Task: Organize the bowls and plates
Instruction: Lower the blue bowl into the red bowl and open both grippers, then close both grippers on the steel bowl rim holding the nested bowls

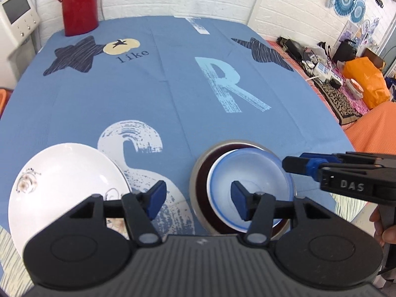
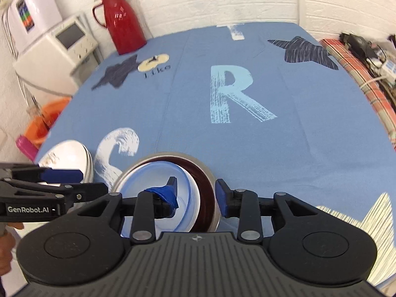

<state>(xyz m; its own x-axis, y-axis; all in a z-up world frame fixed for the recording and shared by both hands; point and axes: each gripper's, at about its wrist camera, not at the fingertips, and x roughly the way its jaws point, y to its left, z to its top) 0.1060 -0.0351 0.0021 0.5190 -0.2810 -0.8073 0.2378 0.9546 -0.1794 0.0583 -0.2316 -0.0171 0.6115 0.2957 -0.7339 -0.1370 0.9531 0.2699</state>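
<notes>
Now blue bowl (image 1: 250, 188) inside dark bowl (image 1: 201, 173), tilted.

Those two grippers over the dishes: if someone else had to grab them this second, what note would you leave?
Left gripper: open, empty, hovering between the white plates and the bowls.
Right gripper: open, straddling the right-hand rim of the nested bowls, one finger inside, one outside; not clamped yet.
Dishes: white plates stacked at the near left of the blue tablecloth. The blue-rimmed white bowl sits tilted inside the dark metal-rimmed bowl.
Done: plates stacked, bowls nested.
Left: probably seat the inner bowl level; whether the bowls go elsewhere, I cannot tell.
</notes>
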